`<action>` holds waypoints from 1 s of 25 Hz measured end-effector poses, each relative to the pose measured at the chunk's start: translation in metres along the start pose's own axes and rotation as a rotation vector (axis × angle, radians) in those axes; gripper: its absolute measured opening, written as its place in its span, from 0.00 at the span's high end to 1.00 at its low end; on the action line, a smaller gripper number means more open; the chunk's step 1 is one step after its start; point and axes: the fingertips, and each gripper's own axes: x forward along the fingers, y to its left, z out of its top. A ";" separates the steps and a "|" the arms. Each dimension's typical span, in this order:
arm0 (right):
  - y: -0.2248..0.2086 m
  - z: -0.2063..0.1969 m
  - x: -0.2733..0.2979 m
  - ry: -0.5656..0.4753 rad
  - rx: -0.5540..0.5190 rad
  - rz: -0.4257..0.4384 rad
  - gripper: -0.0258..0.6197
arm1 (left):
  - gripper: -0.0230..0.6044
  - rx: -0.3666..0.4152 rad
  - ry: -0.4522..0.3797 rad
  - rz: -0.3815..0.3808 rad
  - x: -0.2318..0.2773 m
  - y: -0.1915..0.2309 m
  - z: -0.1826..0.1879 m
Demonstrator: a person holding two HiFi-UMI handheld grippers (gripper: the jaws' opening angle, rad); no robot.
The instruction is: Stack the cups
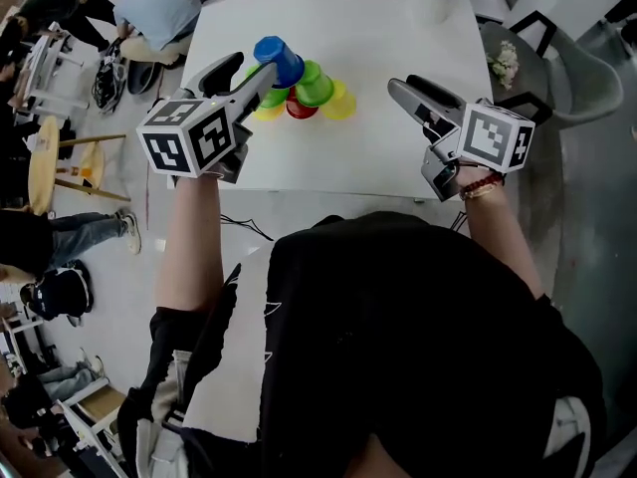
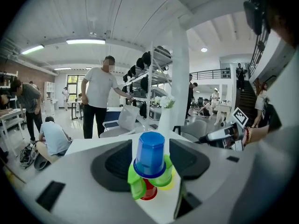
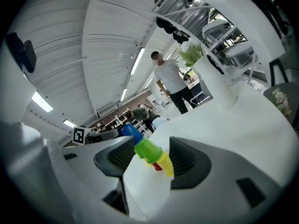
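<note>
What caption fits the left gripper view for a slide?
Left gripper, jaws open, flanks the blue cup capping green cups, a red cup and a yellow cup on the white table.

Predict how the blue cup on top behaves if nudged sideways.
Blue cup probably tips or slides off easily: it sits upside down, bridging two green cups. Likely light and stiff: it looks like thin moulded plastic. Its tapered glossy sides may slip in the left hand-held gripper, whose jaws flank it.

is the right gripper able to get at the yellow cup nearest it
Probably yes: the right gripper stands open and empty, with only bare table between it and that yellow cup.
</note>
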 end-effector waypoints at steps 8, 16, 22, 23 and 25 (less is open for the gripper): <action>0.024 0.007 0.007 -0.049 -0.060 -0.053 0.69 | 0.66 -0.063 -0.124 0.013 -0.035 0.004 0.010; 0.061 -0.002 0.021 -0.104 -0.081 -0.132 0.81 | 0.83 -0.096 -0.212 0.061 -0.073 0.013 0.006; 0.093 -0.007 0.028 -0.176 -0.078 -0.167 0.95 | 0.92 -0.137 -0.263 0.059 -0.099 0.010 0.005; 0.098 -0.008 0.028 -0.184 -0.088 -0.178 0.96 | 0.93 -0.143 -0.272 0.059 -0.102 0.008 0.004; 0.105 -0.010 0.026 -0.197 -0.129 -0.210 0.96 | 0.95 -0.153 -0.284 0.058 -0.109 0.003 0.001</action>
